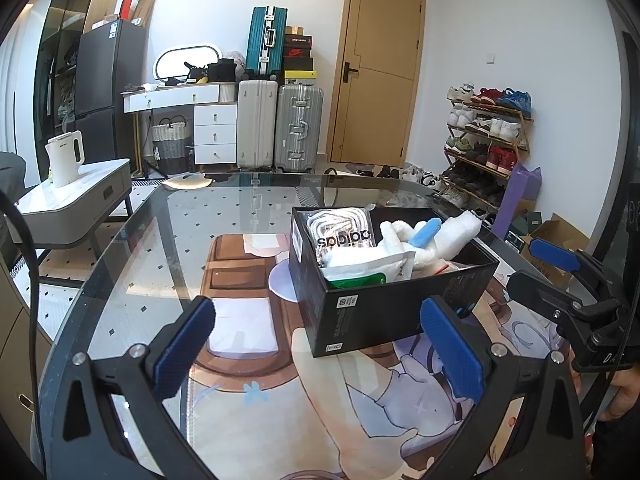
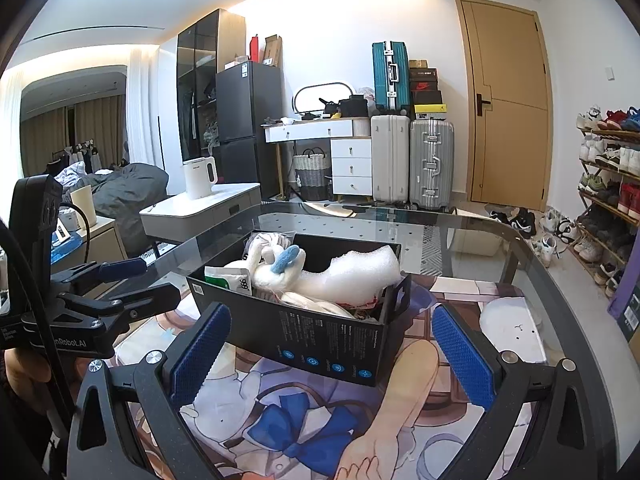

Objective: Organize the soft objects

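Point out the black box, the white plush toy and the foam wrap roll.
black box [image 2: 320, 340], right wrist view, on its printed near side wall.
white plush toy [image 2: 272, 276], right wrist view, on its white body.
foam wrap roll [image 2: 360, 272], right wrist view, on its middle.

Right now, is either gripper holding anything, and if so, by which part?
Nothing is held. The left gripper and right gripper are both open, short of the black box of soft items.
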Demonstrator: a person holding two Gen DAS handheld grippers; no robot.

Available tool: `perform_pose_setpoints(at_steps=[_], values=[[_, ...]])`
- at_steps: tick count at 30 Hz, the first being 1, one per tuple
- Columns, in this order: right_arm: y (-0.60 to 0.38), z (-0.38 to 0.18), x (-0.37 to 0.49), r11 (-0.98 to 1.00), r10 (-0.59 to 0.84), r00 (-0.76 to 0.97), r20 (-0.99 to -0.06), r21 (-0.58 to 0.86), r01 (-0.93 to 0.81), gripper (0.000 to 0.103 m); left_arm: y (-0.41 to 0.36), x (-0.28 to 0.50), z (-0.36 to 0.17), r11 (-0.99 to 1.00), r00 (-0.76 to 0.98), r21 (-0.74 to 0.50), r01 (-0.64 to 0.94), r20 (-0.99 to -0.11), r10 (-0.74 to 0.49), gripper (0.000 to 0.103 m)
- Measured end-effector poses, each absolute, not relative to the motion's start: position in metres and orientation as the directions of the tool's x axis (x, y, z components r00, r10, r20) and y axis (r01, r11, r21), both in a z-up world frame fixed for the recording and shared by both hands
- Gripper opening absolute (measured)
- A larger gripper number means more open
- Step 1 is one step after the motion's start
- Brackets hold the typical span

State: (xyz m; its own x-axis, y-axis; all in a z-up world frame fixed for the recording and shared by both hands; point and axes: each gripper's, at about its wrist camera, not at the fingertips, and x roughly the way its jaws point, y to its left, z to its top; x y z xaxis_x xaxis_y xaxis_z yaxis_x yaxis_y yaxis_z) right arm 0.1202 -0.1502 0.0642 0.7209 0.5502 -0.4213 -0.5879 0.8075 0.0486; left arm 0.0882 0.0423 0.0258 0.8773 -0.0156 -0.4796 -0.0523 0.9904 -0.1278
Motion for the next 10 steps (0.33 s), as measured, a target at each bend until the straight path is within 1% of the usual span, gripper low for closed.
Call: perform_pose_setpoints(at_steps=[10], values=[[-0.15, 0.064, 0.12, 0.807, 0.551, 0.72, -0.422, 0.049, -0.588, 0.102, 0.0441, 0.0866, 0.0276, 0.989, 0.881, -0.134, -0.058, -0.474, -0.013, 0.103]])
